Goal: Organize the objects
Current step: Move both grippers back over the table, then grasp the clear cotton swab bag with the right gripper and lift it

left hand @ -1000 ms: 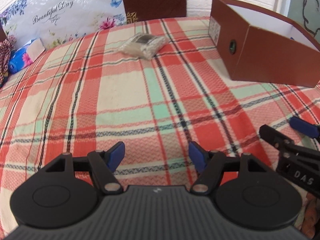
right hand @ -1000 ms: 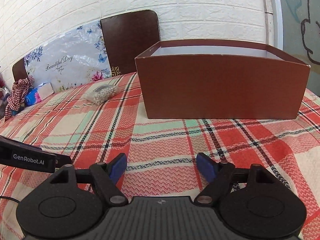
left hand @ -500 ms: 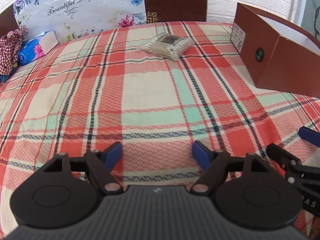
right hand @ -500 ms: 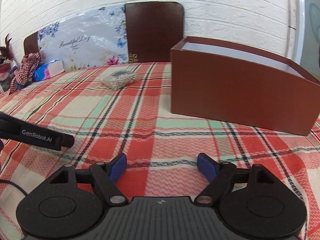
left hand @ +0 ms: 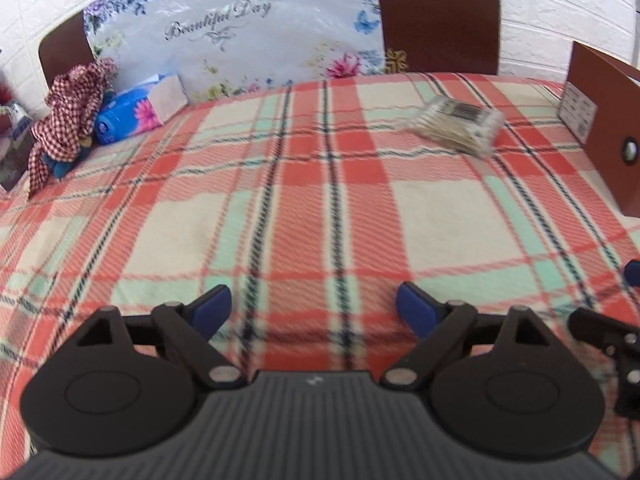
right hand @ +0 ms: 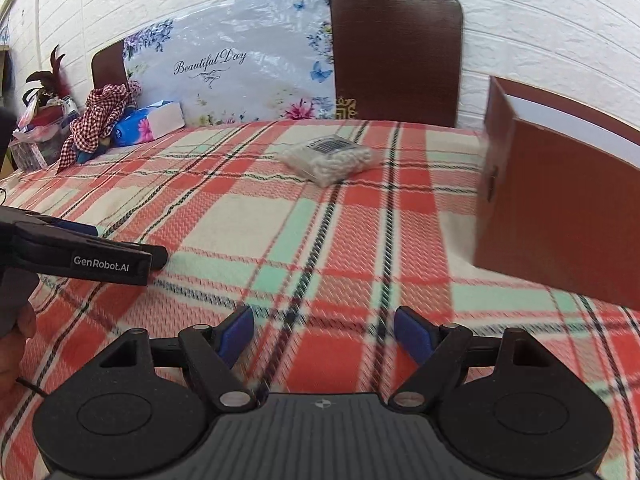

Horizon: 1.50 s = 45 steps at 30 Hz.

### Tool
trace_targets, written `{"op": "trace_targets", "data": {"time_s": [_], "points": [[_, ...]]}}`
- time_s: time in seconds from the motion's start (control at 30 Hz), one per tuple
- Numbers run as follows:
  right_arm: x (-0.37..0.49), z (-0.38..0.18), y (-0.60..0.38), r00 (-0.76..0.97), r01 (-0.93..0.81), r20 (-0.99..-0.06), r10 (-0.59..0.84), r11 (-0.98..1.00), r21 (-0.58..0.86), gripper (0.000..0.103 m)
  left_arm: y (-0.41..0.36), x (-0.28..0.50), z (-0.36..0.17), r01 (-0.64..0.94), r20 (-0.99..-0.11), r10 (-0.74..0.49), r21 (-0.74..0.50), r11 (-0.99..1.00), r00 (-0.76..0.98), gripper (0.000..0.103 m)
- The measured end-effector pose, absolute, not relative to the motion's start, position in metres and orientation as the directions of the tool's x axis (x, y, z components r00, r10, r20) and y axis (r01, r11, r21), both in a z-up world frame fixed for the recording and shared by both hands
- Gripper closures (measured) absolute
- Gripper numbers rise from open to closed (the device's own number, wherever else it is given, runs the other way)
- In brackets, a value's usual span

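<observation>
The bed cover (right hand: 320, 240) was red, cream and mint plaid; the box (right hand: 560, 216) brown; the packet (right hand: 328, 158) clear, perhaps holding white swabs; the tissue pack (right hand: 140, 126) blue.

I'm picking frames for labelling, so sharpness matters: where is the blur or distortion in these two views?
Left wrist: motion blur smears the cotton swab packet and plaid cloth; the left gripper stays sharp. Right wrist: the brown box edge is smeared, and fisheye bends the brick wall.
</observation>
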State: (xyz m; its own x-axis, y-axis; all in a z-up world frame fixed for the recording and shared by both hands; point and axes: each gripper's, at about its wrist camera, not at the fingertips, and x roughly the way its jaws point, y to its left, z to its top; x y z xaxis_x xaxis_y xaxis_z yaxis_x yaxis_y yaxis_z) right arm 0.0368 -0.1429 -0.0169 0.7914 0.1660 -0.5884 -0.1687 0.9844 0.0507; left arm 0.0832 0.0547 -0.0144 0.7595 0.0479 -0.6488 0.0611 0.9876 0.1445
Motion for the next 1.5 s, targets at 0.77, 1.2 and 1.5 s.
{"op": "trace_targets", "data": {"time_s": [0.77, 1.2, 1.5], "points": [[0.188, -0.014, -0.120, 0.865, -0.101, -0.499, 0.051, 0.992, -0.073, 0.015, 0.093, 0.096, -0.028, 0.051, -0.590, -0.055, -0.024, 0.998, 0.806, 0.000], [0.179, -0.019, -0.117, 0.830, -0.225, -0.538, 0.144, 0.970, -0.088, 0.060, 0.093, 0.101, -0.030, 0.055, -0.596, -0.055, -0.019, 0.998, 0.801, 0.000], [0.048, -0.018, -0.140, 0.799, -0.228, -0.582, 0.151, 0.972, -0.060, 0.060, 0.087, 0.099, -0.030, 0.048, -0.596, -0.024, 0.023, 0.999, 0.802, 0.000]]}}
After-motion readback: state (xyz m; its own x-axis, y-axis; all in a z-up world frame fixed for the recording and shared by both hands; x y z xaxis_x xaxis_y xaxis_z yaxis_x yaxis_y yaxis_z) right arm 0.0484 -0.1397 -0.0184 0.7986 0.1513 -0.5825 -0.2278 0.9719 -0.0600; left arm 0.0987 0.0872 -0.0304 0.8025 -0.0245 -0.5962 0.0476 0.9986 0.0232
